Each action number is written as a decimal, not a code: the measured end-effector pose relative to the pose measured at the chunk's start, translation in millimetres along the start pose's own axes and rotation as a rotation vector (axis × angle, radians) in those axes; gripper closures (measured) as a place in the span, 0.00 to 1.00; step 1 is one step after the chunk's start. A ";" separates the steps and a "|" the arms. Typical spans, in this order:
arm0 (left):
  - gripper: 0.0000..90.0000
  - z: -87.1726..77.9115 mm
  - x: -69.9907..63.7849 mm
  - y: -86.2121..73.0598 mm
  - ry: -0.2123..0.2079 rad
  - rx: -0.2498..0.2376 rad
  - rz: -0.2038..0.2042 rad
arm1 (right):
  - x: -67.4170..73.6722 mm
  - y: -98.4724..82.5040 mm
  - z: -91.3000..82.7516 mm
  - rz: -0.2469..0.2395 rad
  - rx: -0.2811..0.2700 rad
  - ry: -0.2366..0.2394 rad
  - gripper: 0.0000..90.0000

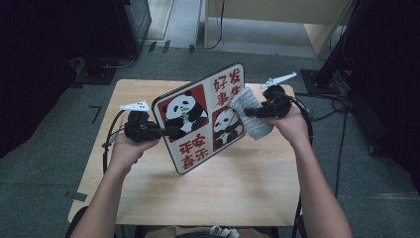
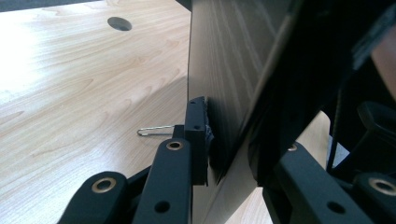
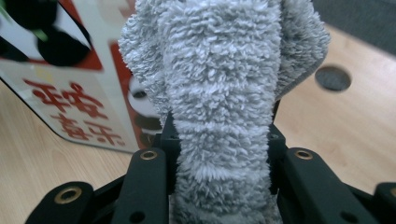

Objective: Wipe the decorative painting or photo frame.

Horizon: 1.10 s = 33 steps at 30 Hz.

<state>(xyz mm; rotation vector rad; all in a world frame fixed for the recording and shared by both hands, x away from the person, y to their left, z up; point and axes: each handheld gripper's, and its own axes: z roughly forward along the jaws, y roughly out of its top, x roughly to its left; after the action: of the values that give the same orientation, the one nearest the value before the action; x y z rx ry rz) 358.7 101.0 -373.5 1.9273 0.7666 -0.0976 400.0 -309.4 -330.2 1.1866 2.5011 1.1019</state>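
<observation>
A white board [image 1: 198, 124] printed with pandas and red characters stands tilted on the wooden table [image 1: 223, 193], one corner resting on it. My left gripper [image 1: 166, 131] is shut on the board's left edge. In the left gripper view the jaws [image 2: 229, 149] pinch the board's edge [image 2: 233, 70]. My right gripper [image 1: 247, 112] is shut on a grey fluffy cloth [image 1: 253, 126], which lies against the board's upper right face. In the right gripper view the cloth [image 3: 219, 93] bulges between the jaws of the gripper [image 3: 219, 140], with the board [image 3: 70, 93] just behind it to the left.
A round cable hole [image 3: 332, 78] sits in the tabletop near the cloth, and another hole [image 2: 119, 23] shows beyond the left gripper. A small wire clip [image 2: 154, 130] lies on the table by the left jaw. Cables [image 1: 341, 104] and dark stands flank the table.
</observation>
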 end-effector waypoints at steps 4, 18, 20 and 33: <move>0.86 0.0 0.3 0.0 0.000 -0.001 -0.001 | 13.8 25.8 -13.9 -0.039 -0.022 -0.006 0.72; 0.86 0.0 1.2 -0.1 -0.005 -0.001 -0.002 | 50.3 92.7 -34.4 -0.155 -0.087 -0.030 0.71; 0.86 -0.1 1.3 -0.1 -0.005 0.000 0.005 | 51.1 93.8 -29.9 -0.143 -0.070 -0.029 0.71; 0.86 -0.1 2.0 -0.3 -0.013 0.000 0.012 | 43.2 82.3 -11.6 -0.117 -0.026 -0.049 0.71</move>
<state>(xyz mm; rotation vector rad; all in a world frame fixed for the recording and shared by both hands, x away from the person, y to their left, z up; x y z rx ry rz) 360.2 102.2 -374.4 1.9288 0.7461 -0.1030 415.8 -250.6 -259.1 1.0329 2.4769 1.0597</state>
